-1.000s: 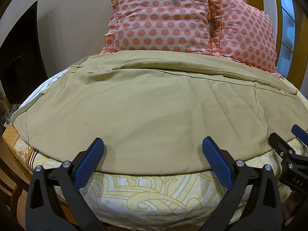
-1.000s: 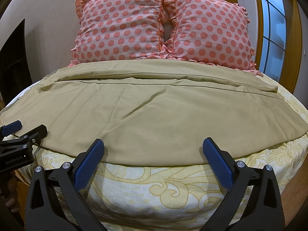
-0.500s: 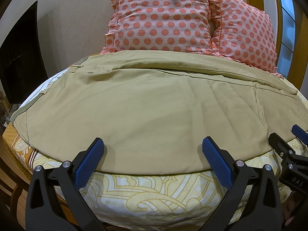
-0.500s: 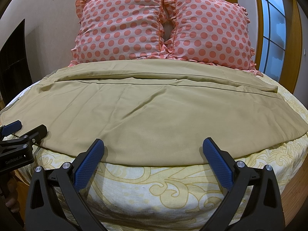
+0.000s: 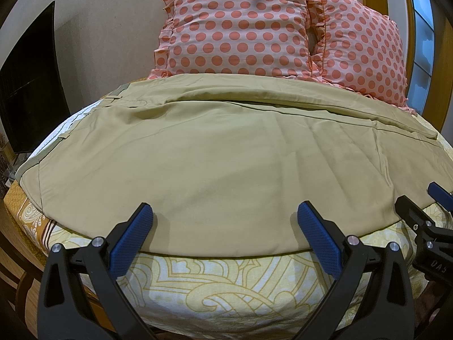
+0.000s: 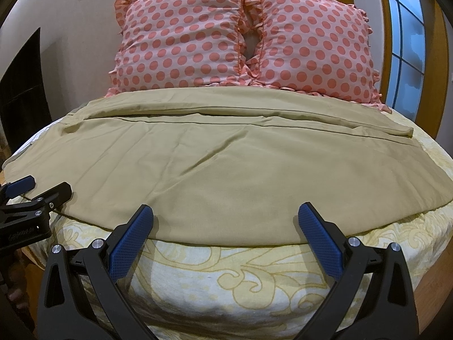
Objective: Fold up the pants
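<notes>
The pants (image 5: 215, 153) lie flat on the bed (image 5: 226, 277), long axis running 9 to 3 o'clock: waistband at 9, leg ends at 3 in both views. One leg lies toward 12, the other nearer the grippers. Two pillows (image 6: 243, 36) stand at 12, touching the far leg. A dark screen (image 5: 31, 85) is at 10. The left gripper (image 5: 223, 226) and right gripper (image 6: 225, 226) hover at 6 over the near hem, fingers spread wide, holding nothing.
</notes>
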Action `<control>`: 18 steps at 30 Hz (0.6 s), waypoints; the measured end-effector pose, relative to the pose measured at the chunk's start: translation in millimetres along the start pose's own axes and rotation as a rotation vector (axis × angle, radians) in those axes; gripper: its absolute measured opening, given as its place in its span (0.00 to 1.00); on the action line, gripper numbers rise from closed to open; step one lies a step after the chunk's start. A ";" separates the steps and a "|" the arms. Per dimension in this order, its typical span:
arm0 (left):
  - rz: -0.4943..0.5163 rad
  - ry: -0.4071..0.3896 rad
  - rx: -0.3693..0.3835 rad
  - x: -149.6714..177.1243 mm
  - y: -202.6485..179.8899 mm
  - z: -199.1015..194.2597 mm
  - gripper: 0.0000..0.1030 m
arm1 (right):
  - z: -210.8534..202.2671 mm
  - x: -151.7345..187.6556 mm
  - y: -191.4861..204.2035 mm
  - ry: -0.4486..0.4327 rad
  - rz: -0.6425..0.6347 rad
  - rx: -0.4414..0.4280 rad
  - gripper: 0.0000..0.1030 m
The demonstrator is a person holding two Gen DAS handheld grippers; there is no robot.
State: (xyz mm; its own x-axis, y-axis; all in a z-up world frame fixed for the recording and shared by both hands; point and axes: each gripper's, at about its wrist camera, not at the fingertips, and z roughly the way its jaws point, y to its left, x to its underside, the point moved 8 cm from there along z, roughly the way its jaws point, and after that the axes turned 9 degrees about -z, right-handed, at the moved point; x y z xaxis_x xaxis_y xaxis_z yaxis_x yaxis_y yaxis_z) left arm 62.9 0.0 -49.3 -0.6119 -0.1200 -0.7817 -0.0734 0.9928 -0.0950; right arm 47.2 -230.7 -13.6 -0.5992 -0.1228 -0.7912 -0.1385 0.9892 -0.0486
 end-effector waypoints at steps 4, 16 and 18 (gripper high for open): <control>0.000 0.016 0.007 -0.1 0.8 -0.6 0.98 | 0.6 -1.6 -2.7 0.038 -0.016 -0.042 0.99; -0.189 -0.062 0.041 -77.7 31.7 -18.6 0.98 | 98.0 -112.0 -240.1 0.209 0.397 0.204 0.97; -0.187 -0.069 0.021 -88.5 31.4 -14.0 0.98 | 133.0 -116.1 -281.8 0.275 0.527 0.241 0.86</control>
State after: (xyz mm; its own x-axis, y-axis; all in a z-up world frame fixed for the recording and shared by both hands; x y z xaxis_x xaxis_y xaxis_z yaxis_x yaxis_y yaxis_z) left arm 103.7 41.8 25.5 -0.5337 -0.3032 -0.7894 -0.1638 0.9529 -0.2553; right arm 260.7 -484.5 10.9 -0.7233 0.4004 -0.5626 0.3916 0.9089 0.1435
